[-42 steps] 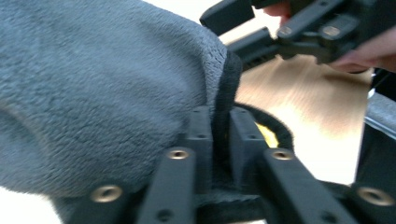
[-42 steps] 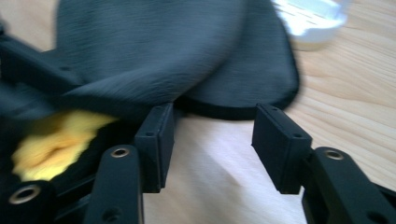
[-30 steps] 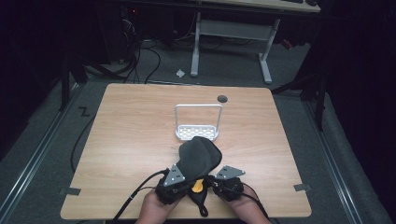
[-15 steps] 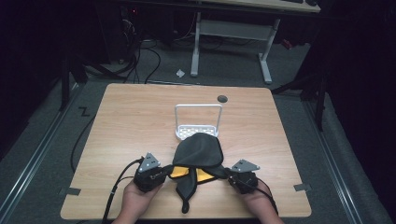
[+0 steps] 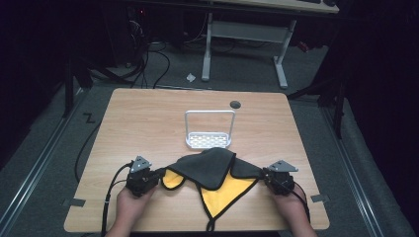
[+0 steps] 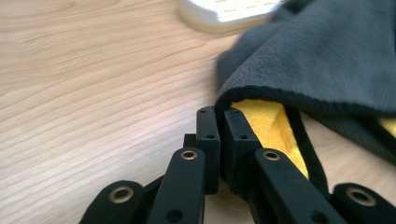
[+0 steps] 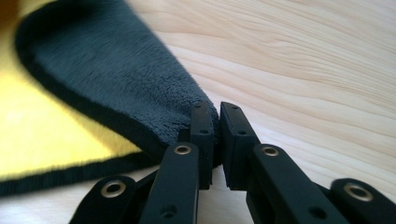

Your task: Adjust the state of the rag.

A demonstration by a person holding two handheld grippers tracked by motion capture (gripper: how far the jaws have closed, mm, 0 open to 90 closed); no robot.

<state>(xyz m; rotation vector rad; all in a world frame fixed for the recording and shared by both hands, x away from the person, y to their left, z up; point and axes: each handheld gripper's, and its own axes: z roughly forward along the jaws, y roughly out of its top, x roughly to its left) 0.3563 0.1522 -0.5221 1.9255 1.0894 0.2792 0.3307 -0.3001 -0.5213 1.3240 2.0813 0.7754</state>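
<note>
The left tool (image 6: 218,140) rises from the bottom edge, its two black jaws pressed together on the black-hemmed corner of a cloth (image 6: 327,56). That cloth is grey on its outer face and yellow underneath, the yellow showing just beside the jaws where the edge folds over. From the pinched corner the cloth spreads away to the right. Beyond the cloth, at the top, lies the white base of a rack (image 6: 224,14), touching the wooden surface (image 6: 93,93).
</note>
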